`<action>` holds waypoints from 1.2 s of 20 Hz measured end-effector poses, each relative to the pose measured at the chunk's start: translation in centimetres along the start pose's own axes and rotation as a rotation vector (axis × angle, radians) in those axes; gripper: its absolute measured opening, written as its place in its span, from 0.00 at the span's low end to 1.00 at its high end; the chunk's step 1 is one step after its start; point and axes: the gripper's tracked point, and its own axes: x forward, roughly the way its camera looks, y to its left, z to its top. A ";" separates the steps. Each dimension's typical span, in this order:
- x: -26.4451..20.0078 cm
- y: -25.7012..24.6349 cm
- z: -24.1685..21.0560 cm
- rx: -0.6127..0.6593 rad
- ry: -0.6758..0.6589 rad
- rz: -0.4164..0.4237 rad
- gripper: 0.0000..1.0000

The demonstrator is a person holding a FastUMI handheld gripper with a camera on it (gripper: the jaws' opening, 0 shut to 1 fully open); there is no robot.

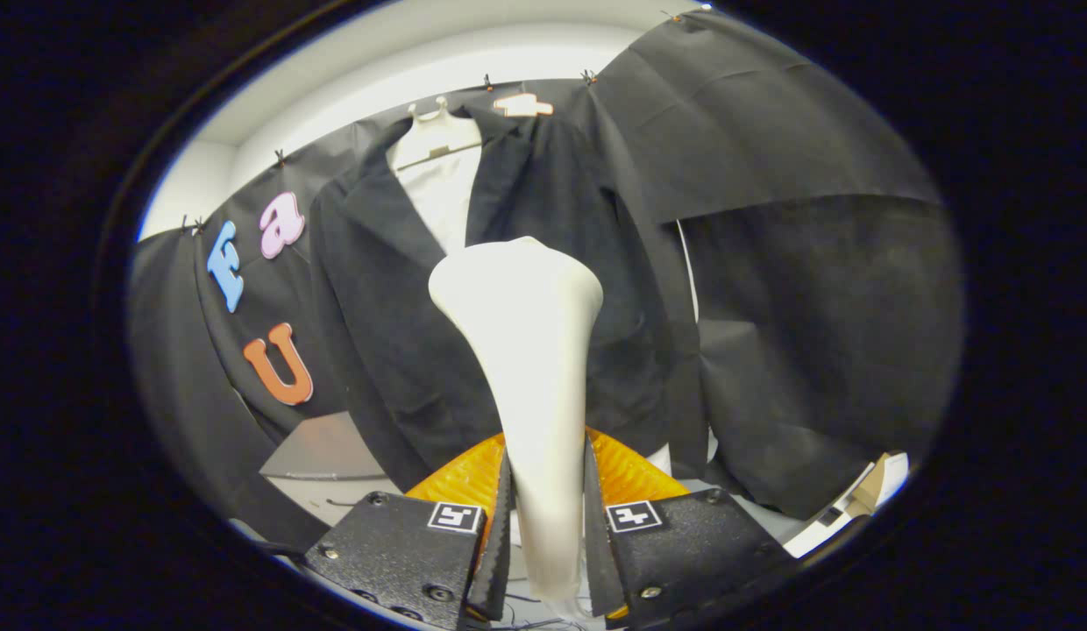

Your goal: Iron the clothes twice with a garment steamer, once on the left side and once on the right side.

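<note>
A white garment steamer (pixel 526 350) stands upright between my fingers, its narrow handle pinched by both of them and its wide head pointing up and away. My gripper (pixel 545 517) is shut on that handle. Beyond the steamer head hangs a dark jacket (pixel 403 298) on a white hanger (pixel 438 118), open at the front over a white lining (pixel 443 197). The steamer head sits in front of the jacket's middle, near the right front panel (pixel 561 193); whether it touches the cloth I cannot tell.
Black cloth (pixel 815 289) covers the booth wall behind and to the right of the jacket. A pale table surface (pixel 320 456) lies below the jacket on the left. A white and tan object (pixel 868 495) sits low on the right.
</note>
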 end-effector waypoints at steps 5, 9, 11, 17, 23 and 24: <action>1.4 -1.3 9.1 0.001 -0.088 0.081 0.38; 3.9 -1.0 14.3 -0.016 -0.112 0.158 0.39; 5.0 -0.2 16.3 -0.031 -0.121 0.179 0.38; 8.4 1.4 20.2 -0.026 -0.164 0.146 0.38; 10.7 0.9 20.4 -0.052 -0.167 0.045 0.39; 10.8 0.9 20.4 -0.071 -0.177 0.030 0.39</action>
